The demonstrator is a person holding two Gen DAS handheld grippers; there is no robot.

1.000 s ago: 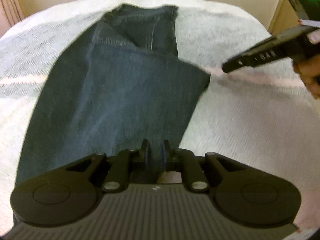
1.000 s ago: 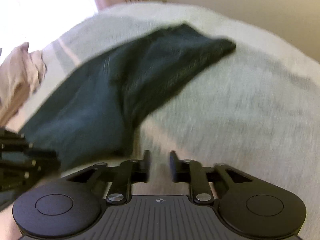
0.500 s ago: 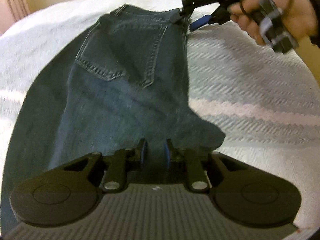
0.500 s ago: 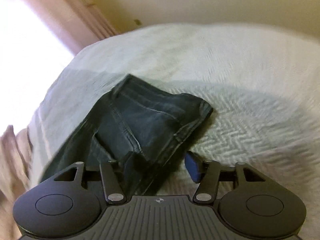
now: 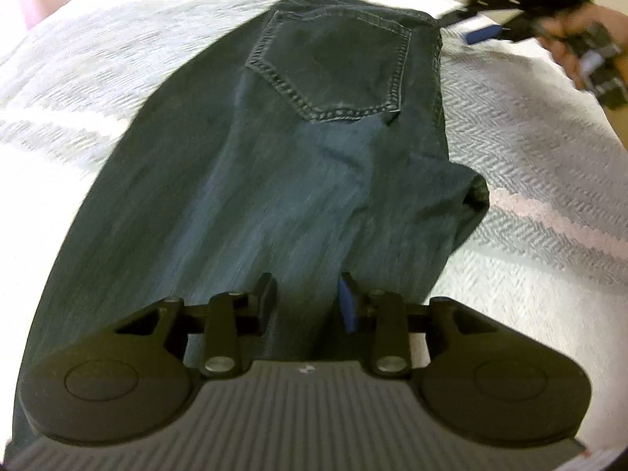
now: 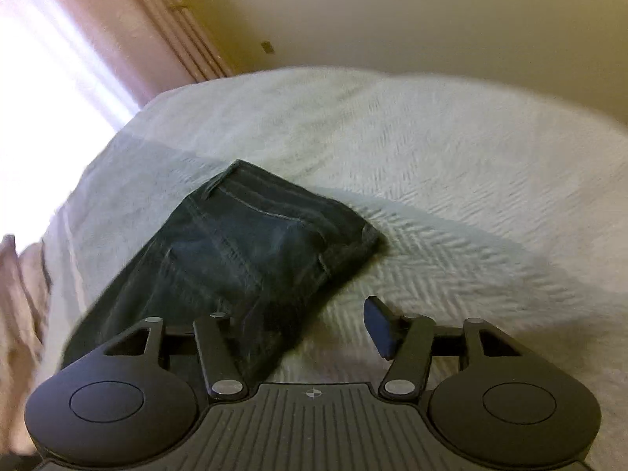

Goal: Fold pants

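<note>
Dark blue jeans (image 5: 314, 157) lie folded lengthwise on a white bedspread (image 5: 530, 149), back pocket (image 5: 333, 62) up. My left gripper (image 5: 306, 290) hovers over the leg part. Its jaws are opening, with denim showing in the gap and neither pad pressing on it. My right gripper (image 5: 471, 27), held by a hand (image 5: 581, 39), is at the waistband's right corner. In the right wrist view the right gripper (image 6: 306, 325) is opening too. The jeans (image 6: 255, 255) reach in past its left finger, and the blue right pad (image 6: 376, 325) stands off over the bedspread (image 6: 451, 196).
A pale pink stripe (image 5: 549, 216) crosses the bedspread right of the jeans. Beyond the bed are a cream wall (image 6: 392, 19) and a pink curtain (image 6: 129, 39) beside a bright window. Pinkish cloth (image 6: 15, 294) shows at the left edge.
The left jaws went from nearly shut to apart as the gripper moved up the leg toward the pocket. The right gripper swung from beside the jeans to the waistband corner and opened wider.
</note>
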